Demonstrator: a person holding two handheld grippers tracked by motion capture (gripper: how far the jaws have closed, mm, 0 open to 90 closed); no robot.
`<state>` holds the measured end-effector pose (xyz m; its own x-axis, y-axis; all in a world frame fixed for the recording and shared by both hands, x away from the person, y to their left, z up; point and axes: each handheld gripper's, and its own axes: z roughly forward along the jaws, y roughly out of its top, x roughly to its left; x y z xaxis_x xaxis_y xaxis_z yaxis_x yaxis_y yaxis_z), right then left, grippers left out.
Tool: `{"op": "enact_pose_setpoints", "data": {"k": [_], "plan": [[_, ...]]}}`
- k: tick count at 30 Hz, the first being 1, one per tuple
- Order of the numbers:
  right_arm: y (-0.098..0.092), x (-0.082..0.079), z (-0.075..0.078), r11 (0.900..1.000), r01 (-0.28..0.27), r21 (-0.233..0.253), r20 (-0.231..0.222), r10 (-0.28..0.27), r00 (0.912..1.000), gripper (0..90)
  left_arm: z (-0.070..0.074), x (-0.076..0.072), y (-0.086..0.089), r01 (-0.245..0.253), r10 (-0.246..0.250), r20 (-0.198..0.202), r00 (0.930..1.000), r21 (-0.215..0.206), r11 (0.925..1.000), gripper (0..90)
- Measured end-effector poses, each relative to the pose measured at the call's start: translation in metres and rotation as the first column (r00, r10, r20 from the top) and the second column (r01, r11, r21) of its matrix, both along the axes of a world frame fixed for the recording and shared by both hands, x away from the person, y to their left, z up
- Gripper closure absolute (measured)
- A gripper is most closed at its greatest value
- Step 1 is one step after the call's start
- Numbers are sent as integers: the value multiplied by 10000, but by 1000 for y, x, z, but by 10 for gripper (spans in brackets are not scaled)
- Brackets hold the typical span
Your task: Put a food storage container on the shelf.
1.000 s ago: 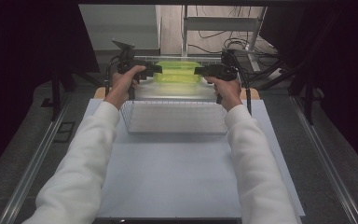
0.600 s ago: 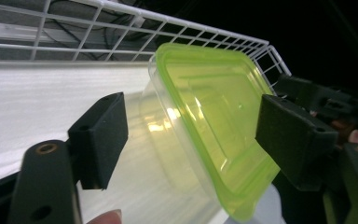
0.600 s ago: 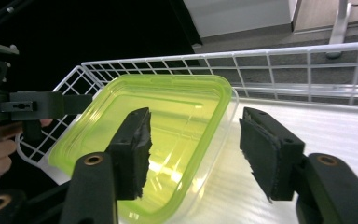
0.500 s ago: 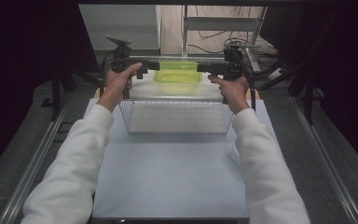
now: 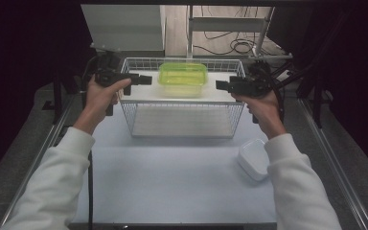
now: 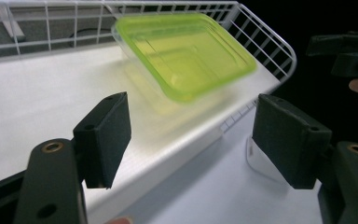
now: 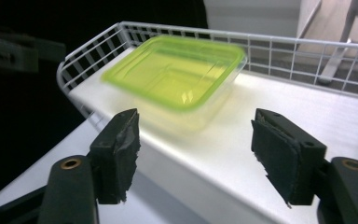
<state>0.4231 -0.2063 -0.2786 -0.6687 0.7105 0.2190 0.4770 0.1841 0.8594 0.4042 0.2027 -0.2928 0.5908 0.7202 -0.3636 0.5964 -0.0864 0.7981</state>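
Now your left hand-held gripper (image 5: 146, 79) sits at the left end of the wire basket (image 5: 182, 134), with its jaws pointing inward over the basket's rim. In the left gripper view its two black jaws stand wide apart with nothing between them. Your right hand-held gripper (image 5: 220, 85) mirrors it at the basket's right end, also pointing inward, and in the right gripper view its jaws are likewise spread wide and hold nothing.

Between the two of them lies the green container (image 5: 182, 75), a clear yellow-green plastic tub with its lid on. It rests on the white floor inside the basket, toward the far side and close to the back wire wall. Neither hand-held gripper touches it; each stands a little way off from its near end. It looks slightly blurred in both gripper views.

The basket stands on the white bench (image 5: 172, 187). A small white lidded box (image 5: 253, 158) lies on the bench just outside the basket's near right corner, beside your right sleeve.
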Motion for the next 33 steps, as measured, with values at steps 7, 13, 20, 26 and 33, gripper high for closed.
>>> {"op": "enact_pose_setpoints", "data": {"k": [7, 13, 20, 26, 33], "plan": [[-29, -47, -28, 9983, -422, -396, -149, 417, 9990, 288, -27, -51, -3, 203, -228, 304, 9993, 796, 9966, 270], [-48, -78, -63, 9961, -478, -735, -321, 456, 9984, 288, -72, -91, -14, 518, -525, 51, 9986, 938, 9942, 271], [-58, -95, -96, 9932, -545, -1033, -808, 462, 9957, 288, -113, -107, -22, 780, -721, -505, 9961, 1263, 9889, 270], [-55, -106, -129, 9829, -691, -1705, -1503, 433, 9877, 289, -138, -109, -27, 1041, -884, -1017, 9909, 1609, 9815, 270], [-46, -106, -153, 9706, -885, -2237, -2021, 427, 9784, 288, -153, -108, -23, 1098, -874, -1305, 9876, 1758, 9783, 269]]}}
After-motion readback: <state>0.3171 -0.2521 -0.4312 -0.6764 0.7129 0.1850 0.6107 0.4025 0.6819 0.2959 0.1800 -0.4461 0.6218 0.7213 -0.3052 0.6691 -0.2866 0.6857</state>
